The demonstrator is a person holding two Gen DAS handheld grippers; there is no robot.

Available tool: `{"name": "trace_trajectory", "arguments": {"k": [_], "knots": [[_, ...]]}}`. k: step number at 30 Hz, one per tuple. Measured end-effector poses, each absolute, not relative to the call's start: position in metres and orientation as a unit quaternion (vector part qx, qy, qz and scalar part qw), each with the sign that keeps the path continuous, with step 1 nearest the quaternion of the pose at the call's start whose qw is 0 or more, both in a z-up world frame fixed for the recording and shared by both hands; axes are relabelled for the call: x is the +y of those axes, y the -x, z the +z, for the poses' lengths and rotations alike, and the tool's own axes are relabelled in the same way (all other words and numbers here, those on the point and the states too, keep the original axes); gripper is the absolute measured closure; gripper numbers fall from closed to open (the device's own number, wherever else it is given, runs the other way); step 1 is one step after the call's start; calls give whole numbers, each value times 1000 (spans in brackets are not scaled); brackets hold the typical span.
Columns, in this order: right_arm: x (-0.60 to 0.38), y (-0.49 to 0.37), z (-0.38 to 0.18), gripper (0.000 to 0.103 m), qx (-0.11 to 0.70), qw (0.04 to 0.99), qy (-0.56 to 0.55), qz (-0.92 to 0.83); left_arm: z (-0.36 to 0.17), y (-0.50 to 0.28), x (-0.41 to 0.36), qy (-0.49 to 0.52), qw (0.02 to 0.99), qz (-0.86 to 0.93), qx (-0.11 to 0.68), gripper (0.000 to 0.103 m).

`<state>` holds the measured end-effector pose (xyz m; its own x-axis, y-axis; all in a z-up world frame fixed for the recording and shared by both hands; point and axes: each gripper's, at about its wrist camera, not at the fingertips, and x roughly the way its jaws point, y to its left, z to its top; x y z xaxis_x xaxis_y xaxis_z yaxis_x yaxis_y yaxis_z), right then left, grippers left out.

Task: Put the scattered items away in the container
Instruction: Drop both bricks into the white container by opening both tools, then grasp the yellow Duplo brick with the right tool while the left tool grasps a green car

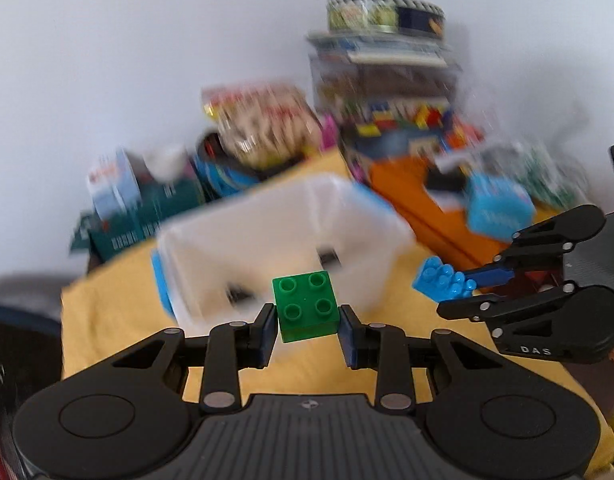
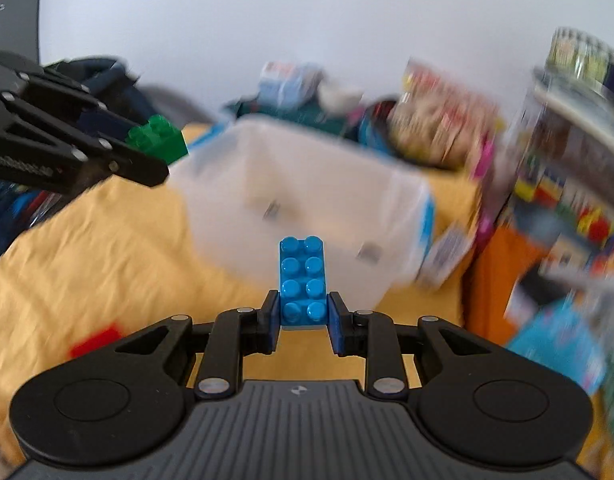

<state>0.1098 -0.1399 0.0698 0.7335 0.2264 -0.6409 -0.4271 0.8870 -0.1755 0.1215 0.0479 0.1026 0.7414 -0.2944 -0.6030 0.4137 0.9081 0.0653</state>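
My left gripper point(image 1: 307, 326) is shut on a green square brick point(image 1: 305, 306), held above the yellow cloth point(image 1: 115, 320) just in front of the clear plastic container point(image 1: 275, 232). My right gripper point(image 2: 303, 322) is shut on a long blue brick point(image 2: 303, 280), studs up, also short of the container point(image 2: 307, 200). In the left wrist view the right gripper point(image 1: 463, 286) shows at the right with the blue brick point(image 1: 443, 280). In the right wrist view the left gripper point(image 2: 147, 156) comes in from the left with the green brick point(image 2: 159, 140). A red brick point(image 2: 95, 342) lies on the cloth.
Behind the container stand blurred boxes and packets point(image 1: 263, 128), a clear box of bricks with a round tin point(image 1: 383, 16) on top, and an orange box point(image 1: 427, 208). A blue packet point(image 1: 495, 208) lies at the right. The white wall rises behind.
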Motion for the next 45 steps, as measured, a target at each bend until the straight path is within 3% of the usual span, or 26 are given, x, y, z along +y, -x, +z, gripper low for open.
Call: {"name": "trace_trajectory", "arguments": {"k": [5, 12, 14, 15, 16, 23, 25, 31, 39, 41, 43, 45], "knots": [[-126, -170, 81, 76, 305, 928, 153, 152, 103, -189, 59, -78, 939, -147, 302, 67], [-114, -221, 57, 75, 327, 925, 125, 147, 69, -246, 55, -68, 930, -126, 338, 66], [-113, -228, 50, 72, 332, 926, 116, 136, 56, -253, 54, -63, 926, -120, 354, 64], [-113, -231, 47, 64, 336, 926, 115, 129, 51, -253, 55, -59, 924, -118, 359, 58], [-114, -231, 47, 60, 338, 926, 112, 126, 48, -251, 56, -55, 923, -119, 361, 55], [-122, -218, 54, 59, 334, 927, 107, 130, 59, -219, 62, -54, 930, -119, 343, 50], [-126, -205, 58, 54, 323, 932, 106, 129, 64, -198, 65, -50, 935, -120, 331, 38], [-138, -142, 55, 42, 306, 929, 109, 179, 50, -117, 71, -53, 928, -131, 344, 35], [-131, -62, -7, 43, 404, 864, 126, 272, -18, -39, 67, -58, 885, -131, 442, 35], [-128, -49, -22, 47, 438, 844, 109, 291, -27, -27, 68, -40, 878, -130, 460, 35], [-124, -40, -35, 64, 467, 820, 85, 321, -33, -16, 69, -26, 872, -126, 472, 35], [-117, -31, -42, 66, 482, 806, 76, 336, -40, -4, 70, -15, 869, -119, 481, 35]]}}
